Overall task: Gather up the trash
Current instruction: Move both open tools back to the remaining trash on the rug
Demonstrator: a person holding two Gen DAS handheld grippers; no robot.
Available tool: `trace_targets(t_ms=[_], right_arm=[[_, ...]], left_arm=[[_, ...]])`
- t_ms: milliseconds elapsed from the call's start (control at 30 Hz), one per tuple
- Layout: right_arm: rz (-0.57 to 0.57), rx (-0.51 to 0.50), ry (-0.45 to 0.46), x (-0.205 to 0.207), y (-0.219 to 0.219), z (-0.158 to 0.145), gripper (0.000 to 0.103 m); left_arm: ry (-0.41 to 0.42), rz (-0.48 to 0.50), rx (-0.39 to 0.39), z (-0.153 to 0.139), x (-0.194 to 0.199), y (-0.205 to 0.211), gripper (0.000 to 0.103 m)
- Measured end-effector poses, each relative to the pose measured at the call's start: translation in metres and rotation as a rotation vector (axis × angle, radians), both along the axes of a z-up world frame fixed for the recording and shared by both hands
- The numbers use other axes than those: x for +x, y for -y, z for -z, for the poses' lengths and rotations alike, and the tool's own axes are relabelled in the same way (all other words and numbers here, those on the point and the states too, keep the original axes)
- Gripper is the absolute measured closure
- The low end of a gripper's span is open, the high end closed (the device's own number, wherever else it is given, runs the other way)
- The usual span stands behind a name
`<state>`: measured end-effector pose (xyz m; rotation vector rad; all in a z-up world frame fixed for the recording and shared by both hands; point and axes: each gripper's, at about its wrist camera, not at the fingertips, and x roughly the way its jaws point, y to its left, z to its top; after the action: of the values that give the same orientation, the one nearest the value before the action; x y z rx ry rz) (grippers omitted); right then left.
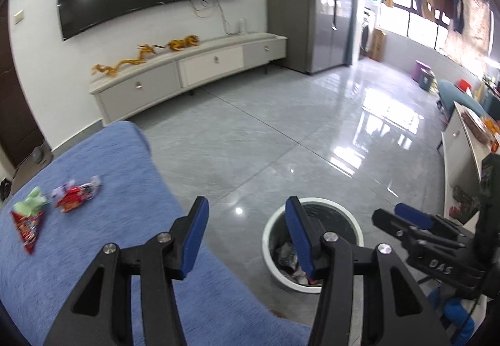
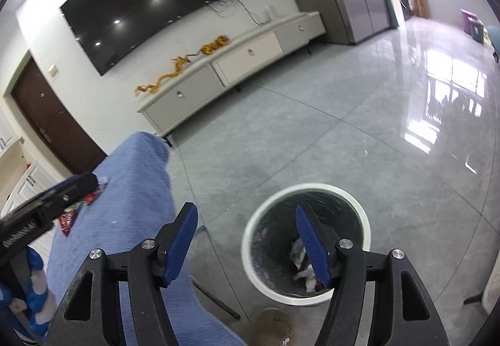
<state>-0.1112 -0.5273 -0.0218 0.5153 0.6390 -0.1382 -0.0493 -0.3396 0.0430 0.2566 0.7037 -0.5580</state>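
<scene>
Both grippers, left gripper (image 1: 248,235) and right gripper (image 2: 247,241), gape empty; wrappers (image 1: 76,194) at the frame's left could slip from a loose pinch.

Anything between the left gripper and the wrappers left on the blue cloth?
Nothing visible. The left gripper is open and empty; only bare blue cloth lies between it and the red wrappers.

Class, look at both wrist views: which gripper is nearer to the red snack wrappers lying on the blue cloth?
Left. The left gripper hangs over the blue cloth's edge, with the red snack wrappers just beyond on its left. The right gripper is above the bin, farther away.
</scene>
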Motion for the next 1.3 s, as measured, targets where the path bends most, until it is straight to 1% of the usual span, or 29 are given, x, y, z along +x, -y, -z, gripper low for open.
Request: trace_targets(t_ms=[133, 333, 600, 667, 867, 1033, 1300], right_arm=[[-0.042, -0.031, 0.043, -0.003, -0.025, -0.023, 0.039], [-0.096, -0.071, 0.084, -0.004, -0.058, -0.048, 0.038], [-0.161, -0.12, 0.103, 0.005, -0.099, -0.069, 0.038], [-0.179, -0.137, 0.104, 0.007, -0.111, -0.074, 0.038], [-0.24, -0.175, 0.107, 0.015, -0.148, -0.084, 0.037], [-0.287, -0.205, 0.11, 0.024, -0.179, -0.089, 0.037], [-0.329, -0.24, 0.096, 0.031, -0.209, -0.091, 0.037]], left_arm=[[0.039, -0.054, -0.016, -0.013, -0.005, -0.032, 0.054], [0.088, -0.116, -0.051, -0.031, -0.011, -0.077, 0.054], [0.139, -0.192, -0.1, -0.041, -0.017, -0.129, 0.054], [0.146, -0.221, -0.124, -0.044, -0.017, -0.147, 0.054], [0.151, -0.291, -0.164, -0.047, -0.017, -0.191, 0.054], [0.148, -0.338, -0.197, -0.043, -0.016, -0.226, 0.054], [0.135, -0.377, -0.237, -0.037, -0.014, -0.26, 0.054]])
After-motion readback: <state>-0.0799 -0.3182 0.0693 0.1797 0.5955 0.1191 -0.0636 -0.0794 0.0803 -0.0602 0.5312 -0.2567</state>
